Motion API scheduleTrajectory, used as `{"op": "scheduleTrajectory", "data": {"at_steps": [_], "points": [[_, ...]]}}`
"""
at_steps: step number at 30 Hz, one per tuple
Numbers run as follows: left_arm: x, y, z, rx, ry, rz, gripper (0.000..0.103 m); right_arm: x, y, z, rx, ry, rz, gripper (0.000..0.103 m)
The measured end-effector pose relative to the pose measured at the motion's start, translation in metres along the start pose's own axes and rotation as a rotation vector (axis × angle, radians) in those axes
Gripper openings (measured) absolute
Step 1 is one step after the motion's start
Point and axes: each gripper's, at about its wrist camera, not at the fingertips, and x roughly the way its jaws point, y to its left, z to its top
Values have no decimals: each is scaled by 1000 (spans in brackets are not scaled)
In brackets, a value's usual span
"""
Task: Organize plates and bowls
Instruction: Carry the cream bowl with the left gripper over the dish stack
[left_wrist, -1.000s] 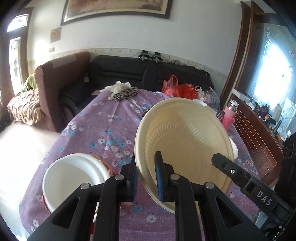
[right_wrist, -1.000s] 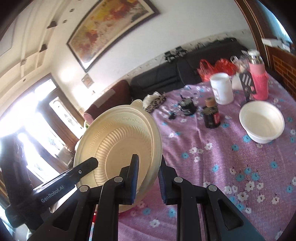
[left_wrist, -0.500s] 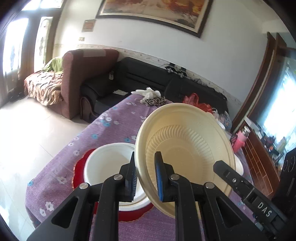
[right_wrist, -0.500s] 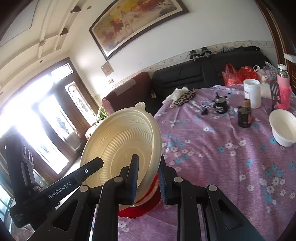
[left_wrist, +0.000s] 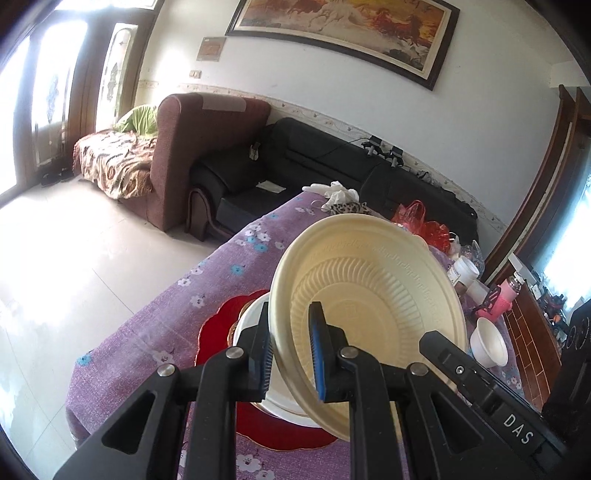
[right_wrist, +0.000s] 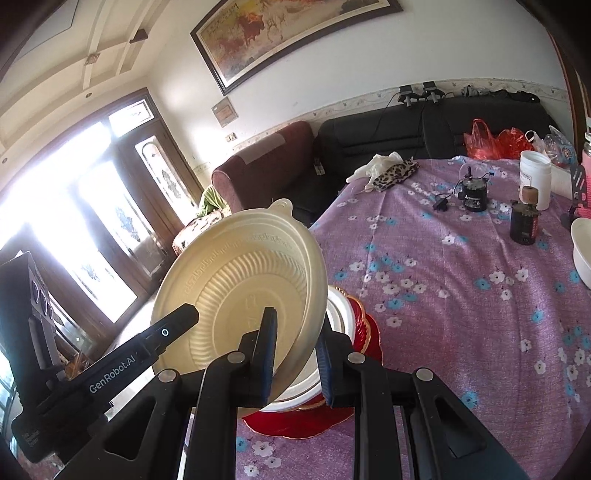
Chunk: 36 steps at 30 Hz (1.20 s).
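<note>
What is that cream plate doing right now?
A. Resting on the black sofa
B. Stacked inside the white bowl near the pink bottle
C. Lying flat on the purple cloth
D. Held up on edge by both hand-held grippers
D: the cream plate stands tilted on edge above the table, its rim pinched by the left hand-held gripper and, on the other side, by the right hand-held gripper.

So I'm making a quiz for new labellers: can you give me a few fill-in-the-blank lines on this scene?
1. Both claws are shut on the same cream ____.
2. The left claw and right claw hold it ____, not flat.
3. Below it, a white bowl sits on a ____ plate.
4. The tablecloth is ____ with flowers.

Answers: plate; tilted; red; purple
</note>
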Motion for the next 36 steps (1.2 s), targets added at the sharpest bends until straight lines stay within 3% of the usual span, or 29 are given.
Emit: {"op": "scheduleTrajectory", "data": {"at_steps": [9, 36], "points": [[27, 27, -2, -38, 47, 24, 16, 32, 7, -6, -10, 54, -28, 22], [50, 27, -7, -14, 75, 58, 16, 59, 6, -9, -15, 97, -94, 24]]}}
